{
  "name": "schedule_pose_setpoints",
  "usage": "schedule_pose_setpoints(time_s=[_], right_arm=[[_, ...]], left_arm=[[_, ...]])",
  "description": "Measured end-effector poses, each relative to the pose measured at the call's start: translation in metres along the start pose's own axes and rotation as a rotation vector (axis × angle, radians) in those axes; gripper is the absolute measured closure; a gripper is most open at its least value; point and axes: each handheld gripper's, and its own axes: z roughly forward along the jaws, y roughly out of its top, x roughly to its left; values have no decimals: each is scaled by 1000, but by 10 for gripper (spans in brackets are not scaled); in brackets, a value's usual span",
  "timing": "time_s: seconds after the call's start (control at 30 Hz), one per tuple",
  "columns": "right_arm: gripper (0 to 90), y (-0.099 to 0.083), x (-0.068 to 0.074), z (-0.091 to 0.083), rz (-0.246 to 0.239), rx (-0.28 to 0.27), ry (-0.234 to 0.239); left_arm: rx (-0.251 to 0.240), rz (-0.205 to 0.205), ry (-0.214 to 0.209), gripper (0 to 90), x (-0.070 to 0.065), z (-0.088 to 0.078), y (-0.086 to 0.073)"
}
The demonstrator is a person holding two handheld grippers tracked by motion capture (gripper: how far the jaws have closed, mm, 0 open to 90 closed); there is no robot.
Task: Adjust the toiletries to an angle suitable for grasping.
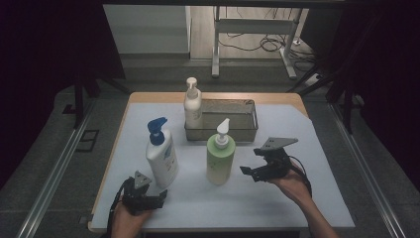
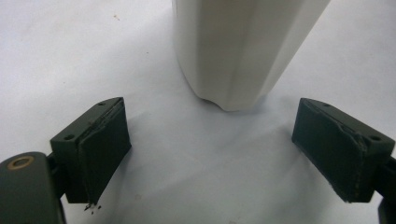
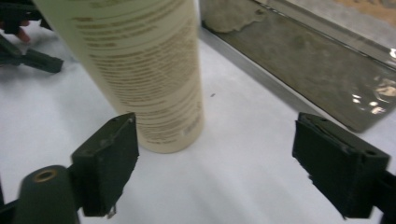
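Note:
A white bottle with a blue pump [image 1: 161,154] stands at the left of the white sheet. My left gripper [image 1: 157,194] lies low just in front of its base, jaws open. The bottle's white base [image 2: 233,51] rises just beyond the open left gripper [image 2: 212,149], with nothing between the pads. A green bottle with a white pump [image 1: 220,159] stands mid-table. My right gripper [image 1: 251,161] is just to its right, pointing at it. The green bottle's printed lower body [image 3: 140,70] stands ahead of the left jaw of the open right gripper [image 3: 231,163], untouched.
A metal tray [image 1: 237,130] sits behind the green bottle, and its wall [image 3: 317,70] runs close on the right in the right gripper view. A cream pump bottle [image 1: 192,105] stands at the tray's left end. The table's front edge is near both hands.

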Motion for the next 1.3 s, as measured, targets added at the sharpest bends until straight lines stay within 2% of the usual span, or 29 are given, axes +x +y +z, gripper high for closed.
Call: schedule_pose_setpoints(time_s=[0.47,1.1,1.3], right_arm=[[96,12,27,16,-51,-4,49],[63,34,41,41,-70,-17,68],[68,40,45,47,-81,-23,48]], left_arm=[[-3,-3,0,108,0,0,0],[-2,-2,0,108,0,0,0],[0,1,0,108,0,0,0]])
